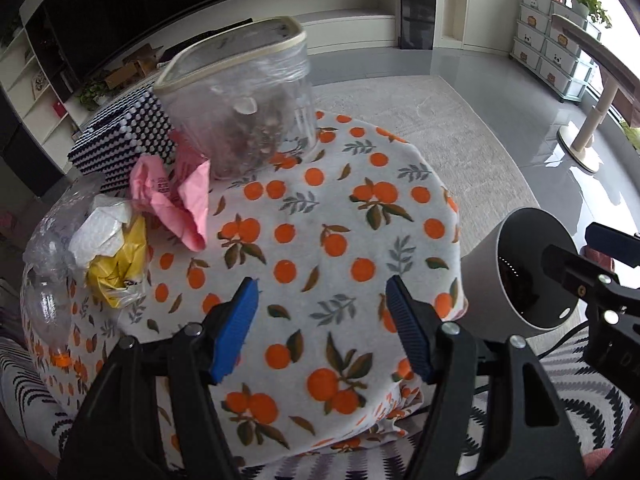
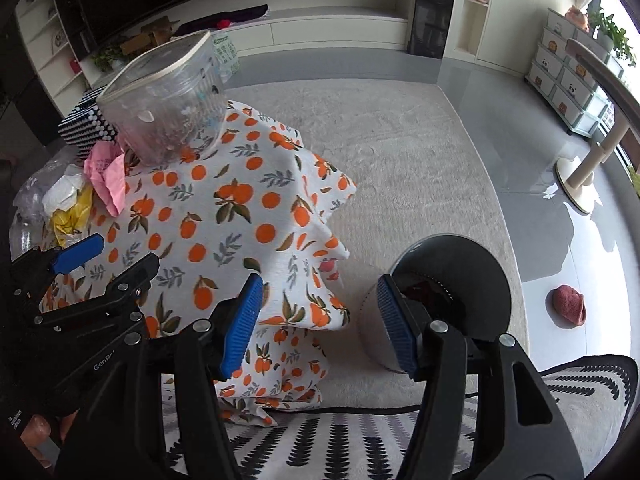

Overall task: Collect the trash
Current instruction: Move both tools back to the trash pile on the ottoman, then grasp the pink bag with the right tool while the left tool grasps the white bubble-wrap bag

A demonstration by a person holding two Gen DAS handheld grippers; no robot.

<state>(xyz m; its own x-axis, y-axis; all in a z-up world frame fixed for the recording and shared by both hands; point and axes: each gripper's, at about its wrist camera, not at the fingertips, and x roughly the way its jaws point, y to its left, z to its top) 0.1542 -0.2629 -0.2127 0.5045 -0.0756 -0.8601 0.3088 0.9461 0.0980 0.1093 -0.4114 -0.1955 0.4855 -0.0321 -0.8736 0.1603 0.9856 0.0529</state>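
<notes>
Both grippers hang over the desk (image 1: pixel 320 240) with its orange-print cloth, the left gripper (image 1: pixel 320 320) and the right gripper (image 2: pixel 318 320) each with blue jaws standing apart and nothing between them. The trash sits heaped at the left of the frame: a crumpled pink paper (image 1: pixel 176 200), a white tissue (image 1: pixel 100 236), a yellow wrapper (image 1: pixel 120 272) and some clear plastic film (image 1: pixel 48 252). A round bin (image 1: pixel 532 272) stands at the lower right, beside the desk.
</notes>
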